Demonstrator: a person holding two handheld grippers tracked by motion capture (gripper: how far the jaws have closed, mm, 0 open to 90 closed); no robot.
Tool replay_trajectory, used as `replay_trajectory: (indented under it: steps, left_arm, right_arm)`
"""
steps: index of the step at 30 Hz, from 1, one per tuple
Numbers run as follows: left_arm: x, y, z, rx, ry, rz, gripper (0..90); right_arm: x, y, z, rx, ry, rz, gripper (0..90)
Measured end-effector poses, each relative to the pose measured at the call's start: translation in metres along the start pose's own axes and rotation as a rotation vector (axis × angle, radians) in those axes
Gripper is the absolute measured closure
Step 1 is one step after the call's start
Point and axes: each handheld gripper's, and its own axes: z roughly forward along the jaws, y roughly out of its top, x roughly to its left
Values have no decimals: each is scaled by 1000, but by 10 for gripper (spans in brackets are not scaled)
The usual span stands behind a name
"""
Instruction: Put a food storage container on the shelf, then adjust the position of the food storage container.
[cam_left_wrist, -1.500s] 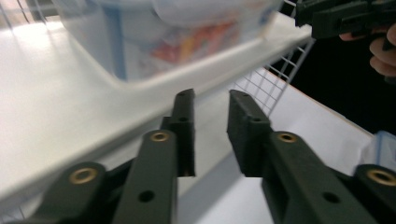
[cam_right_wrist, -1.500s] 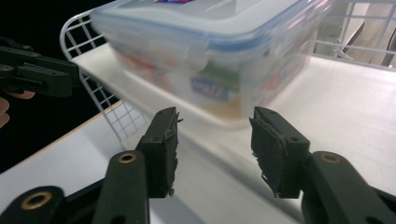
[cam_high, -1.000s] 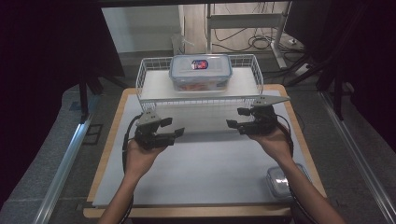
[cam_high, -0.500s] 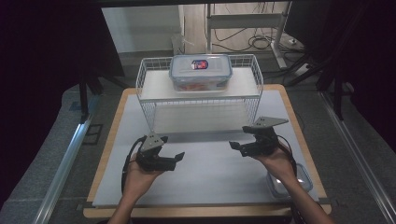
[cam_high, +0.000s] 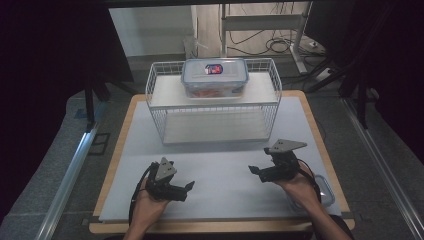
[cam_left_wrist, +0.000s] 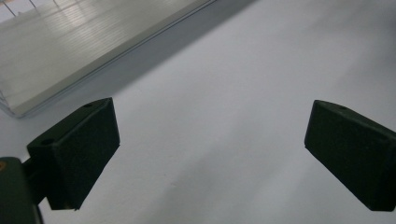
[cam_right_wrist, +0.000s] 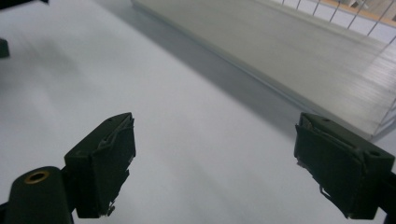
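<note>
So from the high view, the big change is that both hands have pulled back toward the near edge of the table: a second ago the grippers were up close to the front of the wire rack (cam_high: 212, 102), and now the left gripper (cam_high: 186, 189) sits around 7 o'clock on the white mat (cam_high: 225, 165) and the right gripper (cam_high: 254, 172) around 5 o'clock, both well apart from the rack. The lidded food container (cam_high: 215, 77) is sitting on the rack's top shelf at about 12 o'clock, same spot as before, nobody touching it. There's another clear container (cam_high: 325, 192) by the right hand at the near right corner, partly hidden by the wrist. Left gripper view: jaws spread wide apart, nothing between them, just bare mat, with the rack's lower shelf board (cam_left_wrist: 74, 51) off at 11 o'clock. Right gripper view: same deal, jaws released and empty, the shelf board (cam_right_wrist: 299, 56) up at 1 o'clock with a bit of wire behind it, and a dark bit at 10 o'clock that's probably the other gripper. My read: the box is parked on the rack and this backing off looks like the wrap-up, or a reset before whatever comes next. Can't tell which from here.
</note>
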Motion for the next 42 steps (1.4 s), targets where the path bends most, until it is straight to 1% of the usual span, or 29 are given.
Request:
replay_trajectory:
  steps: [2,4,7,9,11,13,14,15,16,17,18,20,23,26,28,29,30,32,33,34,35,36,37,38,39,41,42]
  left_arm:
    - [-1,0,1,-12,-6,2,24]
    - [-2,-1,2,-18,-15,-4,20]
    - [-3,-1,3,-17,-14,0,19]
    - [-3,-1,3,-14,-13,2,18]
    - [-3,-1,4,-11,-9,8,14]
    - [-2,-2,4,-10,-5,8,12]
    - [-1,-3,4,-9,-7,3,12]
    - [-1,-3,4,-9,-7,3,11]
    - [0,-3,4,-11,-7,-2,11]
    - [0,-3,4,-11,-7,-2,11]
    - [0,-3,4,-15,-8,-5,11]
    - [0,-2,3,-17,-10,-5,11]
    - [-1,-2,3,-15,-7,0,11]
    - [-1,-2,4,-14,-10,2,11]
    - [-1,-2,5,-17,-13,0,11]
    - [-1,0,5,-21,-18,-3,11]
    - [-1,0,5,-21,-18,-3,11]
    - [0,1,5,-25,-24,-5,11]
    - [0,2,5,-27,-25,-4,11]
    - [-1,2,5,-29,-25,-3,11]
    - [-1,2,5,-29,-27,-2,13]
    - [-1,3,5,-27,-30,-2,13]
    - [-1,2,6,-25,-30,-1,13]
    - [-1,2,6,-22,-31,-2,15]
    - [-1,2,6,-22,-31,-2,15]
    - [-1,2,7,-20,-33,-3,15]
    - [-1,2,7,-19,-32,-2,15]
  right_arm:
    - [1,-5,3,28,-11,-16,120]
    - [2,-7,5,43,-22,-29,120]
    - [1,-8,6,51,-26,-29,119]
    - [1,-8,6,55,-19,-13,95]
    - [1,-9,7,71,-8,9,35]
    - [1,-10,7,72,-15,11,31]
    - [-1,-14,6,80,-17,27,35]
    - [-1,-14,6,80,-17,27,35]
    - [-3,-17,3,97,-27,40,86]
    - [-4,-18,1,98,-31,47,121]
    - [-4,-18,1,98,-31,47,121]
    - [-6,-20,-5,102,-29,63,234]
    - [-9,-20,-19,104,-31,50,470]
    - [-14,-23,-33,89,-18,71,648]
    - [-17,-27,-43,89,-37,76,735]
    - [-21,-32,-53,88,-59,95,805]
    - [-21,-32,-53,88,-59,95,805]
    - [-25,-38,-65,91,-80,119,881]
    - [-27,-42,-70,93,-98,136,893]
    - [-30,-50,-83,105,-141,165,894]
    - [-32,-55,-89,100,-160,177,894]
    - [-32,-55,-89,100,-160,177,894]
    - [-34,-59,-96,96,-175,187,894]
    - [-37,-67,-108,99,-217,205,894]
    - [-37,-67,-108,99,-217,205,894]
    - [-41,-75,-119,100,-251,223,895]
    - [-45,-81,-127,103,-279,240,894]
